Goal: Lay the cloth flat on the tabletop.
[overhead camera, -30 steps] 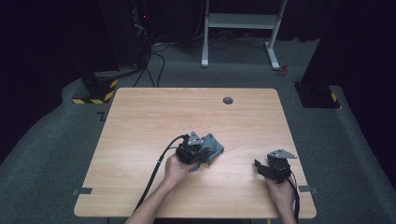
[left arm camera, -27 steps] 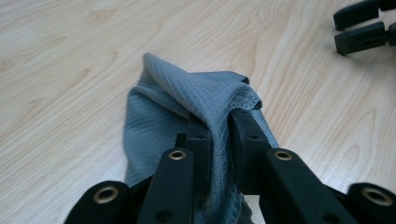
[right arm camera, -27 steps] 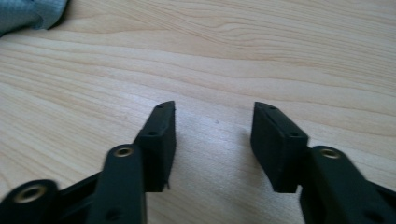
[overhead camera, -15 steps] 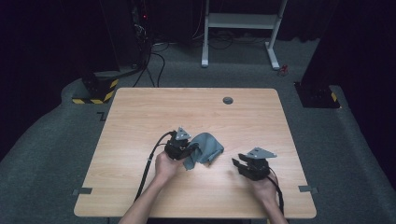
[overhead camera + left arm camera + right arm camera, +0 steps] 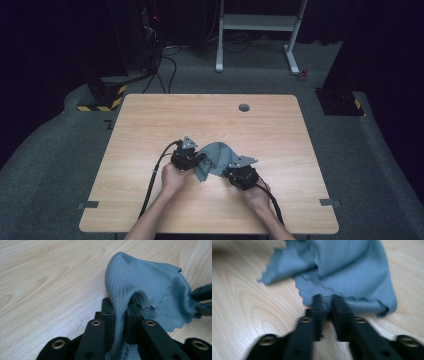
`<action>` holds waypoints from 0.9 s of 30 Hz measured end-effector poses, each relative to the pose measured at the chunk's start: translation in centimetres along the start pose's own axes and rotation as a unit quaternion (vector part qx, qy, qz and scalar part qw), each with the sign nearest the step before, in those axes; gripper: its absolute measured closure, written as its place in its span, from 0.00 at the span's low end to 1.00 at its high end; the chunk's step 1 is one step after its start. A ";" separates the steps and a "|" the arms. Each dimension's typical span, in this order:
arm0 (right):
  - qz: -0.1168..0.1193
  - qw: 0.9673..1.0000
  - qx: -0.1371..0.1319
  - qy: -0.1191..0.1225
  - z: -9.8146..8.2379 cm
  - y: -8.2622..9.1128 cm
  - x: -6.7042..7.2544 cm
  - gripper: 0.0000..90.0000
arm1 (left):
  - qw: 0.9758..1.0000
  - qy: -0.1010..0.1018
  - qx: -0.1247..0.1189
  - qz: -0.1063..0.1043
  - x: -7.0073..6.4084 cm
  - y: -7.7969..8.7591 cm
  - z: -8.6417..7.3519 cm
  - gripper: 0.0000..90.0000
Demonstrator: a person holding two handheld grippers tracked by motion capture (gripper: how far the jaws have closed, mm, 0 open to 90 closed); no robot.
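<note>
High view: left gripper [image 5: 192,159] and right gripper [image 5: 235,172], fingers just closing, both clamp the grey cloth [image 5: 215,156] on the surface [image 5: 150,120]; spreading it seems next.

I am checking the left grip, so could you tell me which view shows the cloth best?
The left gripper view: the cloth fills it sharply, pinched between the jaws. The right gripper view blurs it; the high view shows it small.
</note>
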State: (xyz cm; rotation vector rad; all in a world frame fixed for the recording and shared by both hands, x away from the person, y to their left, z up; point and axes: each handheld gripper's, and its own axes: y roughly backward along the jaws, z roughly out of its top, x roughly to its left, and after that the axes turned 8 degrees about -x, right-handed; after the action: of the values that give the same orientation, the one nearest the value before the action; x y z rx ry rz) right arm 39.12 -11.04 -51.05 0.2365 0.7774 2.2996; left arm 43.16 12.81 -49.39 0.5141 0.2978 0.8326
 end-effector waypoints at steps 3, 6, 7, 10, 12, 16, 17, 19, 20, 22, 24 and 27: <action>0.003 1.000 0.001 0.009 -0.4 0.5 -0.1 0.99 | 1.000 0.002 -0.009 0.003 0.2 0.4 0.2 0.92; 0.005 1.000 -0.009 0.012 -0.6 2.0 -0.3 1.00 | 1.000 0.008 -0.021 0.006 0.3 1.0 0.4 0.92; 0.007 1.000 -0.012 0.012 -0.7 2.6 -0.3 1.00 | 1.000 0.009 -0.024 0.009 0.3 1.3 0.5 0.92; 0.012 1.000 -0.019 0.021 -1.3 4.2 -0.3 1.00 | 0.999 0.008 -0.029 0.015 0.5 2.1 0.7 0.92; 0.022 0.999 -0.019 0.025 -2.1 5.3 -0.2 0.99 | 0.999 0.005 -0.023 0.022 0.6 2.1 0.6 0.91; 0.030 0.999 -0.003 0.029 -3.6 5.4 0.0 0.98 | 0.999 -0.007 0.009 0.042 0.6 1.2 -0.3 0.82; 0.028 0.999 -0.002 0.029 -3.7 5.2 -0.1 0.94 | 0.999 -0.010 0.019 0.050 0.8 0.8 -0.8 0.77; 0.028 0.999 -0.013 0.022 -3.5 5.2 -0.1 0.86 | 0.998 0.000 0.014 0.065 0.8 0.8 -1.3 0.68; 0.028 0.999 -0.013 0.022 -3.5 5.2 -0.1 0.86 | 0.998 0.000 0.014 0.065 0.8 0.8 -1.3 0.63; 0.032 0.998 -0.041 0.019 -2.1 5.2 0.4 0.78 | 0.998 -0.008 0.000 0.070 0.4 1.8 -1.4 0.56; 0.034 0.998 -0.043 0.023 -1.7 5.1 0.6 0.78 | 0.998 -0.011 -0.004 0.070 0.1 2.3 -1.6 0.55; 0.044 0.998 -0.041 0.029 -0.3 3.6 1.5 0.73 | 0.997 -0.021 -0.005 0.077 -0.5 3.0 -2.4 0.50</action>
State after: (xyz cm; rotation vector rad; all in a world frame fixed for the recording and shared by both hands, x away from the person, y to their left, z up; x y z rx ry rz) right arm 35.90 -12.30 -49.19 0.1724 0.7129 2.4256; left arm 39.91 14.92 -49.79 0.5490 0.2163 0.9712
